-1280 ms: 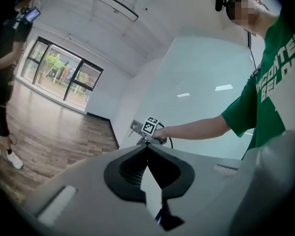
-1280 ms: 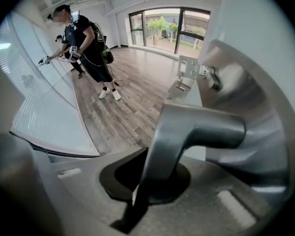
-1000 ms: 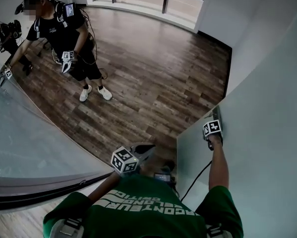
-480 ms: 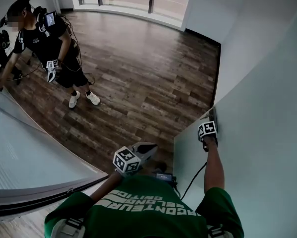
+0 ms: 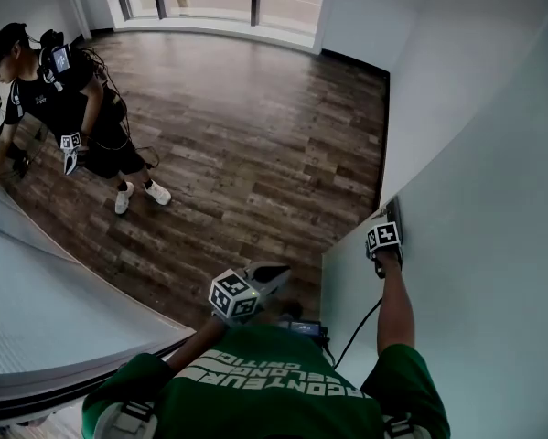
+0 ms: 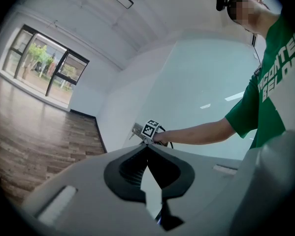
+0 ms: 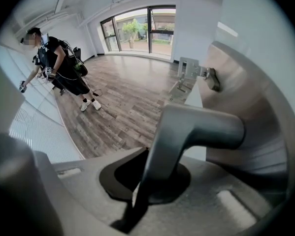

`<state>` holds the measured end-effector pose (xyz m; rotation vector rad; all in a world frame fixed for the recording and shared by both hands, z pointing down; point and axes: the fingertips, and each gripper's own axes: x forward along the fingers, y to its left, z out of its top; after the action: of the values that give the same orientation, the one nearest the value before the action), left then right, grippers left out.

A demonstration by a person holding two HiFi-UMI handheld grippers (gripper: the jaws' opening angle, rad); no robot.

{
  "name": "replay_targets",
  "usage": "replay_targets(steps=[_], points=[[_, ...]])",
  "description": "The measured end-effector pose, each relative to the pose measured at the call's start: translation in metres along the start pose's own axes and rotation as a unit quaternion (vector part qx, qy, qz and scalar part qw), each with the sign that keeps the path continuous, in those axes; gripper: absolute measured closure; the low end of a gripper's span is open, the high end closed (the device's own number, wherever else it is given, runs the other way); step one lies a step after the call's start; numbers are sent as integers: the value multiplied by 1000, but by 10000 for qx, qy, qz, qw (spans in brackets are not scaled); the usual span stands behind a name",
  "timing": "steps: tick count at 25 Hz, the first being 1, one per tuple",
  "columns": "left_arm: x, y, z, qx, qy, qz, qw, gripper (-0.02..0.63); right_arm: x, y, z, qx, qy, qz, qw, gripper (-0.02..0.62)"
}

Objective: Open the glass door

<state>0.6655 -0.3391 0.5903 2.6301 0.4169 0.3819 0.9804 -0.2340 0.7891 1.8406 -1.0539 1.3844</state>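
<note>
**Glass door** (image 5: 493, 199): one, pale and frosted, filling the right side of the head view. Its top and right edges are cut off by the frame.

**Wooden floor** (image 5: 255, 126): dark planks running to the far windows.

**Second pale panel** (image 5: 63, 300): one, lower left, cut off at the frame edge.

**Bystander** (image 5: 72, 108): one, far left, standing on the floor.

**Wearer's grippers:** two.
- The right gripper (image 5: 388, 238) is clamped on the door handle (image 7: 196, 127). This is a single grey metal lever at the door's free edge, mostly hidden behind the gripper in the head view.
- The left gripper (image 5: 266, 275) has its jaws together with nothing between them. It is held before the chest, apart from the door.
</note>
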Motion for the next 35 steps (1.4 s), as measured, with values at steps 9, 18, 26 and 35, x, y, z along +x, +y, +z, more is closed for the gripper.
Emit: replay_targets(steps=[9,18,26,35], points=[[35,-3,1,72,226,-291,9993,590,-2,-39,-9,279,8,-107,9996,603],[63,-5,7,143,303,-441,9985,589,-3,-70,-15,472,-7,-169,9987,603],[86,-8,8,174,325,-520,9980,589,-4,-96,-22,632,7,-201,9978,603],[94,-5,9,153,242,-493,9984,589,-6,-117,-32,797,-22,-235,9965,603]])
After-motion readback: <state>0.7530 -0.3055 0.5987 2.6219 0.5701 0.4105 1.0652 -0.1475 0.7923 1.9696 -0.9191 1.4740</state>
